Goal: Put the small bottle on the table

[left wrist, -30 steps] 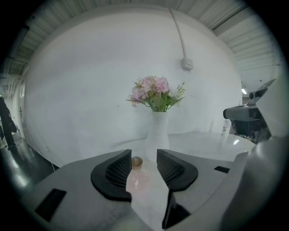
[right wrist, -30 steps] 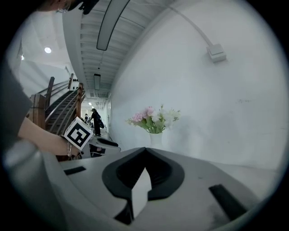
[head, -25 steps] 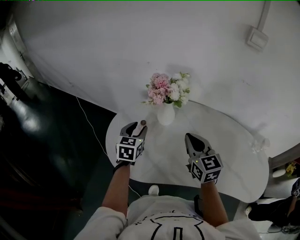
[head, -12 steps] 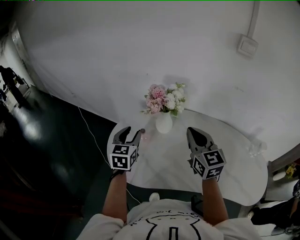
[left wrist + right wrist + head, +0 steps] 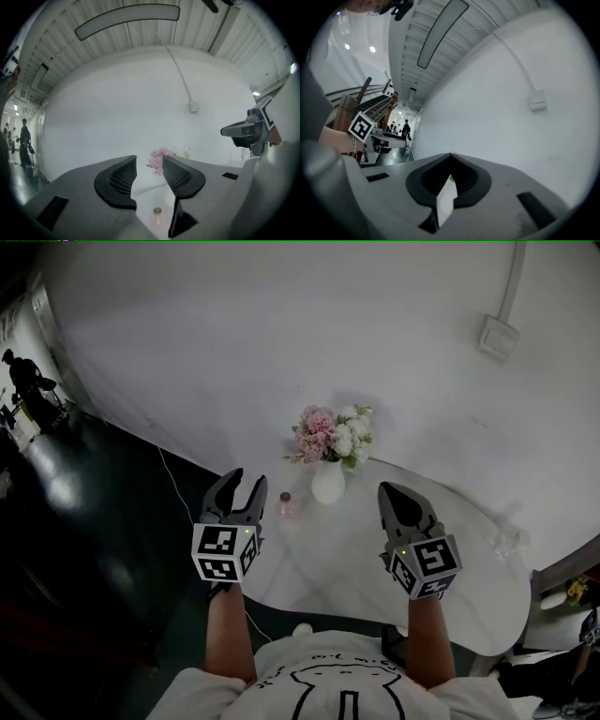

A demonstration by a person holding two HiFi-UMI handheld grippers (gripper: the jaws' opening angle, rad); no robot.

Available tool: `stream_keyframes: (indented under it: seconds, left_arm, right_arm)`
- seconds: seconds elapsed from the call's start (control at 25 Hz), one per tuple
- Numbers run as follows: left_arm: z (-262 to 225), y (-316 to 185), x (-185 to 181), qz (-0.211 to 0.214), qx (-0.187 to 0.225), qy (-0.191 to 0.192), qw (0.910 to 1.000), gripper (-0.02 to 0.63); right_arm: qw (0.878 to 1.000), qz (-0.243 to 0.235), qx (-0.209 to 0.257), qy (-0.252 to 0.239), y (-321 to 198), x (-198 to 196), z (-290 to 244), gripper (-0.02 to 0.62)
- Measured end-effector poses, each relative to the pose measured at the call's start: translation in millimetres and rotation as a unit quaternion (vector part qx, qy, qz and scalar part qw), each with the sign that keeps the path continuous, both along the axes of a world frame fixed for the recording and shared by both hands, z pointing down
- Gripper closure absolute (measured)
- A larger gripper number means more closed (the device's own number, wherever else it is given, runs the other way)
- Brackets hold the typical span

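Observation:
The small pinkish bottle (image 5: 288,509) with a brown cap stands upright on the white table (image 5: 469,577), just left of the vase. My left gripper (image 5: 246,480) hangs open above the table's left edge, apart from the bottle, nothing between its fingers. In the left gripper view the bottle (image 5: 157,218) shows low down, beyond the open left gripper (image 5: 150,174). My right gripper (image 5: 390,489) is shut and empty over the table's middle right. In the right gripper view the shut right gripper (image 5: 451,158) points at the wall.
A white vase of pink and white flowers (image 5: 330,457) stands at the table's far edge. A small clear glass object (image 5: 506,542) sits near the right end. Dark floor (image 5: 103,549) lies to the left, with a cable along it. A white wall rises behind.
The left gripper has opened, let go of the bottle and drawn back up and to the left. The bottle now stands alone on the table. The right gripper stays shut.

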State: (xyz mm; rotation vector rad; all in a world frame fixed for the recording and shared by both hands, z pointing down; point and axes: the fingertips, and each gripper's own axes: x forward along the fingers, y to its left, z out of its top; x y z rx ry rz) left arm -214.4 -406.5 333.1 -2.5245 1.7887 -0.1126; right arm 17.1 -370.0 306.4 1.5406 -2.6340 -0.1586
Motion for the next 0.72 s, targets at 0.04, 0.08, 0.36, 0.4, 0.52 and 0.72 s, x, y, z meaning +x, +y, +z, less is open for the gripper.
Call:
stream_keyframes:
  seconds: [0.04,0.08,0.36,0.4,0.52,0.72]
  left_arm:
    - [-8,3,-2,-0.002,0.011,-0.002,0.9999,0.426]
    - [-16,6,-3,-0.004,0.022,-0.004,0.9997,0.426]
    - [-59,28,-10,-0.011,0.085,-0.004,0.9963,0.426]
    - [-64,31,-12,-0.013,0.095,-0.005,0.9953,0.426]
    - [-80,38,-18,-0.021,0.125,-0.007,0.992,0.43]
    - [-95,45,-26,-0.039,0.141,-0.023,0.989,0.603]
  right_arm:
    - [1.0,0.002,0.009,0.002,1,0,-6,0.603]
    - [1.0,0.004,0.017,0.006,2,0,-12,0.603]
    - [0.997,0.014,0.076,0.02,16,-1,-51,0.603]
    - [0.996,0.016,0.081,0.014,18,1,-55,0.603]
    - [0.996,0.017,0.091,-0.006,21,6,-62,0.603]
    - [0.995,0.027,0.095,-0.011,23,10,-71,0.604]
